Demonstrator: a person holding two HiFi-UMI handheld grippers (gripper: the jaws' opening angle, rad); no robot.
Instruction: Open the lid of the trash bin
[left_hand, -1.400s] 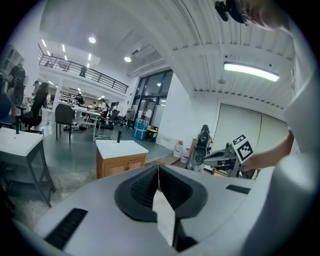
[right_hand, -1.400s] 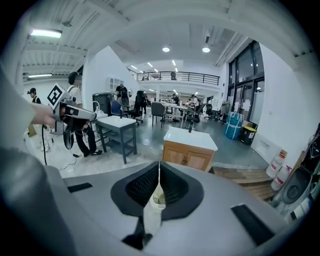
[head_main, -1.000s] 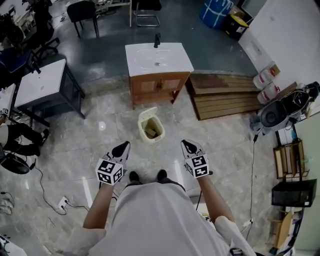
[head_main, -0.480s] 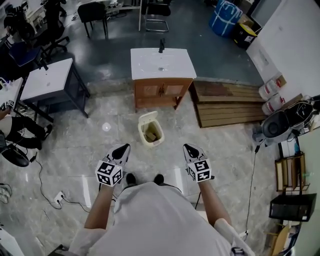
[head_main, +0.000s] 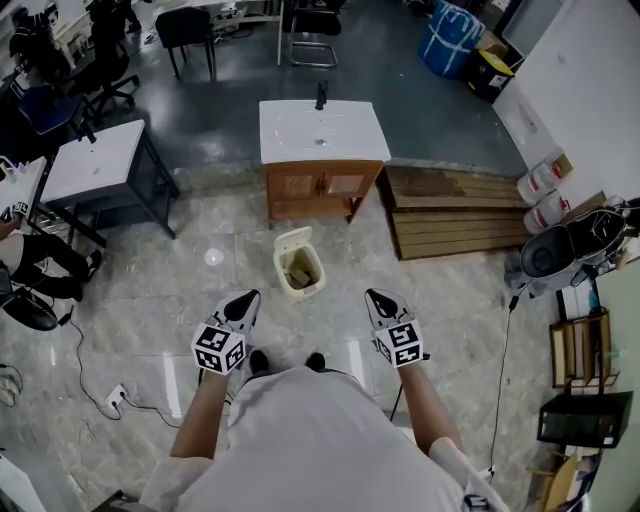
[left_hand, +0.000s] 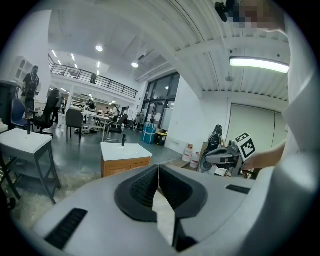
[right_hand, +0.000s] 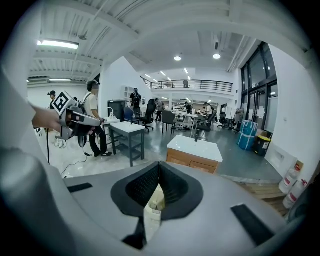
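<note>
A small cream trash bin (head_main: 300, 268) stands on the pale floor ahead of the person's feet. Its lid (head_main: 294, 240) is tipped up at the far side, and something brown lies inside. My left gripper (head_main: 250, 294) is held down and to the left of the bin, apart from it, jaws shut and empty. My right gripper (head_main: 371, 294) is held to the bin's right, also shut and empty. In the left gripper view the jaws (left_hand: 158, 167) meet. In the right gripper view the jaws (right_hand: 159, 165) meet, and the bin (right_hand: 155, 204) shows below them.
A wooden washbasin cabinet (head_main: 322, 150) stands just beyond the bin. Stacked wooden boards (head_main: 455, 210) lie to its right, and a grey table (head_main: 95, 165) is at the left. A cable and socket (head_main: 120, 400) lie on the floor at lower left. A machine (head_main: 560, 245) sits at the right.
The view has shifted a little, so the bin and cabinet sit slightly differently in frame. Both grippers stay shut in about the same place. The bin's lid is up throughout.
</note>
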